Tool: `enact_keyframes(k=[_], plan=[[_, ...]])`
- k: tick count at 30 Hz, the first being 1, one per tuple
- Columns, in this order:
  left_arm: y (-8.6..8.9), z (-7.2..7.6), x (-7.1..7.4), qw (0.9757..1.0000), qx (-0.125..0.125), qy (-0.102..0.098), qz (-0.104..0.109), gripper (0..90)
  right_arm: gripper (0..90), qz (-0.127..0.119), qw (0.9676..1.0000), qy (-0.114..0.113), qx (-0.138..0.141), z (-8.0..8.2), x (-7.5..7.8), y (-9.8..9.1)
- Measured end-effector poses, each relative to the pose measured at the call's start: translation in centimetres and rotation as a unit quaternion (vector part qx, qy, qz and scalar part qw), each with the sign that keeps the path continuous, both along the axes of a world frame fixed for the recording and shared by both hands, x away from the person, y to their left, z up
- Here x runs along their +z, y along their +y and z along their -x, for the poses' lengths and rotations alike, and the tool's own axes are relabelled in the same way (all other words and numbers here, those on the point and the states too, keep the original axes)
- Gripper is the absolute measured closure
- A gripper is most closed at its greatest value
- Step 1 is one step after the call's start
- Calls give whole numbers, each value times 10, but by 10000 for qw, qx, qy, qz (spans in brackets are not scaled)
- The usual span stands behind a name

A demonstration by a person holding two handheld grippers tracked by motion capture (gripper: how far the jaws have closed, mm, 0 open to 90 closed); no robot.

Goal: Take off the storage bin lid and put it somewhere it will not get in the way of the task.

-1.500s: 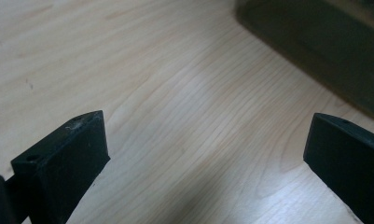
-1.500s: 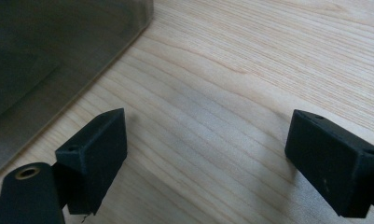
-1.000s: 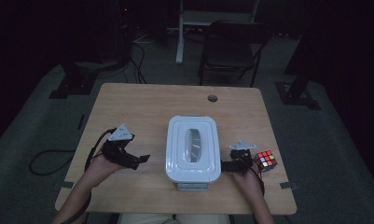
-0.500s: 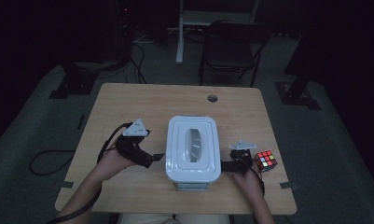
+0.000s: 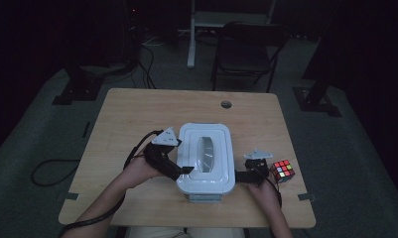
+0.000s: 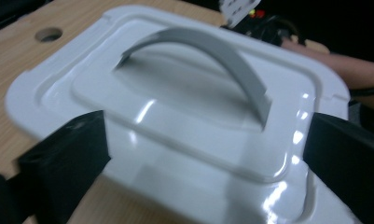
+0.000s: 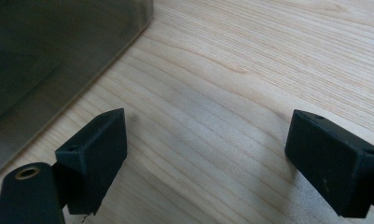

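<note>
left hand-held gripper (image 5: pixel 186 170): jaws wide, over white box lid (image 6: pixel 184 107) edge, gripping nothing | right hand-held gripper (image 5: pixel 239 174): wide open, empty, on counter (image 7: pixel 250 70) beside box

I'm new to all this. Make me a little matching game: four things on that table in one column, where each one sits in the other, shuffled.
Things:
1. white box
2. colour cube
3. left tool
4. round hole

Places:
A. far side of the table, past the box
B. open at the box's left edge, over its lid
C. middle of the table, between both tools
D. near the right edge, beside the right tool

Pairs: 1-C, 2-D, 3-B, 4-A
</note>
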State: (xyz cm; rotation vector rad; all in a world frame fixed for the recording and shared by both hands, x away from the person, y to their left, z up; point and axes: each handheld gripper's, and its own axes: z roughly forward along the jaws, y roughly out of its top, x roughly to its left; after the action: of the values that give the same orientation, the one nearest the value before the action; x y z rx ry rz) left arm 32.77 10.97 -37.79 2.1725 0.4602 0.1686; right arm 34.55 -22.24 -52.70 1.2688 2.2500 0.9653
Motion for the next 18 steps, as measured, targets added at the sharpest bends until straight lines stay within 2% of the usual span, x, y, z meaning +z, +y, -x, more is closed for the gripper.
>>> enact_keyframes(k=[4, 12, 18], plan=[[-9, -4, -2, 10000, -40, 32, 15, 41, 126, -3, 10000, -2, -1, 0, 0, 0], [-31, -10, -5, 9994, -226, 238, 86, 41, 126, -2, 10000, 1, -1, 0, 0, 0], [-45, -14, -9, 9990, -273, 359, 43, 56, 126, -2, 10000, 1, -1, 0, 0, 0]])
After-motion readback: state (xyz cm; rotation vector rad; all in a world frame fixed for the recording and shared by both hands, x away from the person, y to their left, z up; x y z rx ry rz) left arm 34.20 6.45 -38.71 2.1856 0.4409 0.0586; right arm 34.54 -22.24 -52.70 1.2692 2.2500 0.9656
